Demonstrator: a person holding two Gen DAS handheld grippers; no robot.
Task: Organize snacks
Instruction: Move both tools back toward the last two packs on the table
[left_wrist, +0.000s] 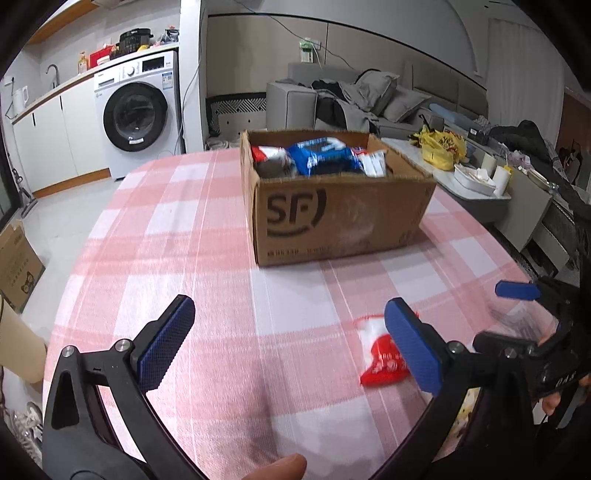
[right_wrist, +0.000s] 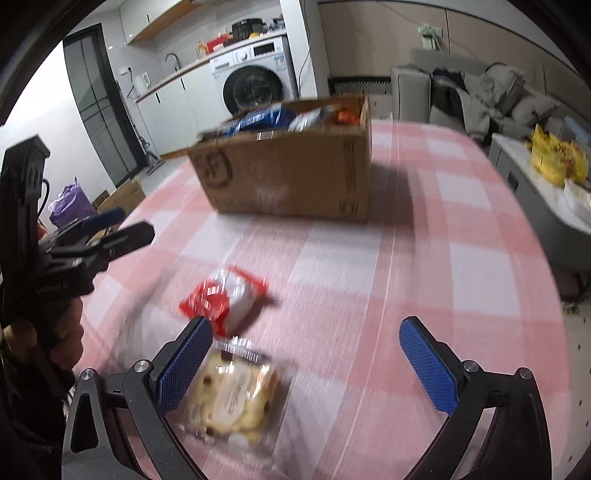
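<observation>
A cardboard box (left_wrist: 343, 218) marked SF stands on the pink checked tablecloth (left_wrist: 207, 258), with several snack packs inside, a blue one (left_wrist: 321, 155) on top. It also shows in the right wrist view (right_wrist: 295, 177). A red and white snack packet (right_wrist: 225, 299) lies on the cloth, also in the left wrist view (left_wrist: 380, 362) behind my right finger. A clear-wrapped yellow cake (right_wrist: 232, 398) lies nearest, beside my right gripper's left finger. My left gripper (left_wrist: 291, 339) is open and empty. My right gripper (right_wrist: 314, 362) is open and empty above the cloth.
A washing machine (left_wrist: 136, 114) and counter stand at the back left. A grey sofa (left_wrist: 369, 99) with clothes is behind the table. A side table with a yellow bag (left_wrist: 441, 146) stands at the right. A cardboard box (left_wrist: 16, 266) sits on the floor at left.
</observation>
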